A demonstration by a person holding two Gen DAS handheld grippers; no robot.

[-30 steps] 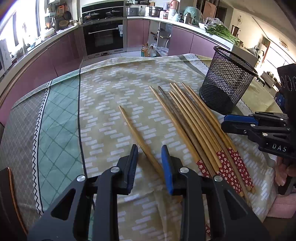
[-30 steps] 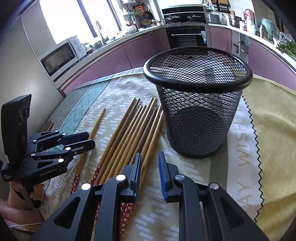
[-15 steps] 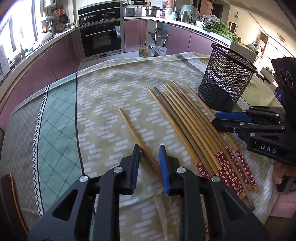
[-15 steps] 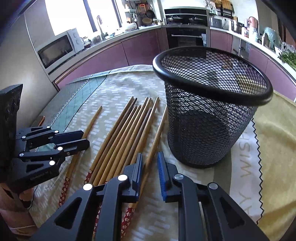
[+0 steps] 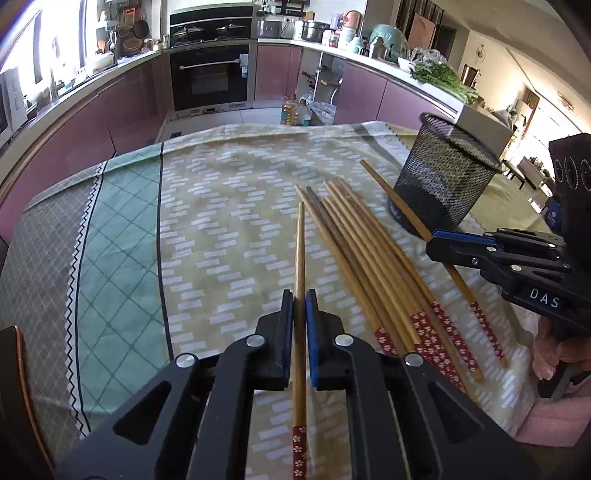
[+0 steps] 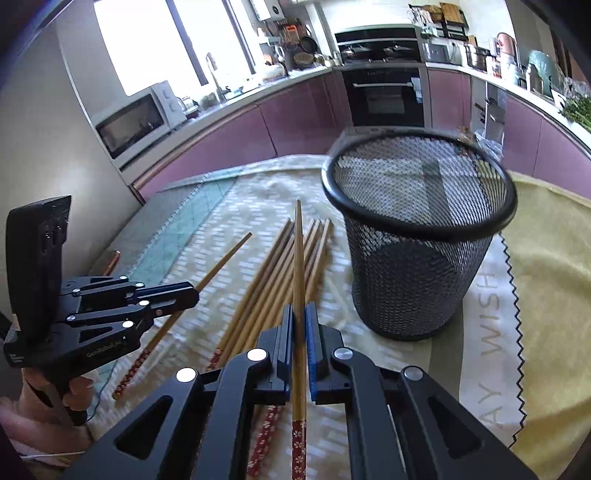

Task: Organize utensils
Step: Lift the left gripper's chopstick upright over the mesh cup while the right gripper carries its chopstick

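Near the tabletop's [image 5: 229, 206] front edge, my left hand-held gripper [image 5: 300, 306] has just closed and pinches one chopstick [image 5: 301, 254], tip raised. My right hand-held gripper [image 6: 300, 321] has also just closed, pinching another chopstick [image 6: 298, 258] beside the mesh basket [image 6: 417, 273]. The remaining chopsticks [image 5: 365, 258] lie bundled on the cloth [image 5: 122, 236] between the two grippers.

A patterned tablecloth [image 5: 229, 229] covers the counter beneath both tongs, with a green checked band [image 5: 122, 236] to the left of the left tongs. Beyond the tongs a built-in oven [image 5: 209, 79] sits in a run of mauve cabinets [image 6: 240, 136], with pots [image 5: 314, 29] and leafy greens [image 5: 443, 75] on the worktop to its right. A microwave [image 6: 136, 120] stands far left of the right tongs, below a bright window [image 6: 155, 40].
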